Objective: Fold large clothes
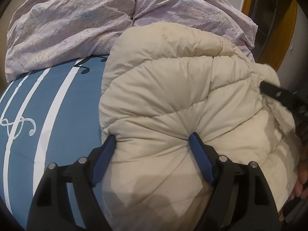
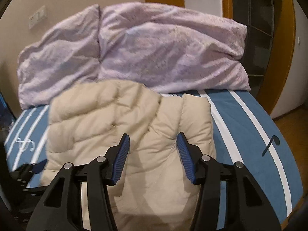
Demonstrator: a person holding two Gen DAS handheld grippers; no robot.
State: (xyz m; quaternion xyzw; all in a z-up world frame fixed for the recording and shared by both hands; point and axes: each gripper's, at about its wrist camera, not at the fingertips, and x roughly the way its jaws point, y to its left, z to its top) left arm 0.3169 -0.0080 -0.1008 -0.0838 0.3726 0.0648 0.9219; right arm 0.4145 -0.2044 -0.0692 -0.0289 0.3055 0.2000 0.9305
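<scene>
- Puffer jacket [image 1: 173, 100], cream/beige, quilted, lies bunched on bed; sits on blue sheet [image 1: 63, 104] w/ white stripes + music-note print.
- Jacket's far edge butts against lilac crinkled duvet [image 1: 77, 28] heaped at head of bed; in left wrist view jacket overlaps duvet's near edge.
- Right wrist view: jacket [image 2: 119, 119] lies roughly mid-bed, folded over into thick stacked block, sheet [image 2: 250, 127] bare to its right, duvet [image 2: 157, 53] behind it.
- L gripper [image 1: 152, 137]: jaws wide apart, blue pads pressed into either side of a fat bulge of jacket; fabric puckers + radiates creases at both pad tips → grip on padded fold, wide because fold is thick.
- L gripper sits at jacket's left edge, sheet visible just beside its left finger.
- R gripper [image 2: 153, 137]: jaws about half open, over near part of jacket. Right pad tip sits at a dimple in fabric; left pad tip lies against surface. Whether pads actually press or only lie over the cloth: cannot tell. No pinched ridge seen between them.
- R gripper also shows at right edge of left wrist view as blurred dark finger [image 1: 273, 91] over jacket's fluffy trim.
- L gripper body [image 2: 32, 170] seen low left in right wrist view, at jacket's left side.
- Person's fingers [image 1: 300, 184] at far right edge of left wrist view, partly cut off.
- Bkgd: beige wall w/ socket plate [image 2: 37, 18], wooden door frame [image 2: 286, 48].
</scene>
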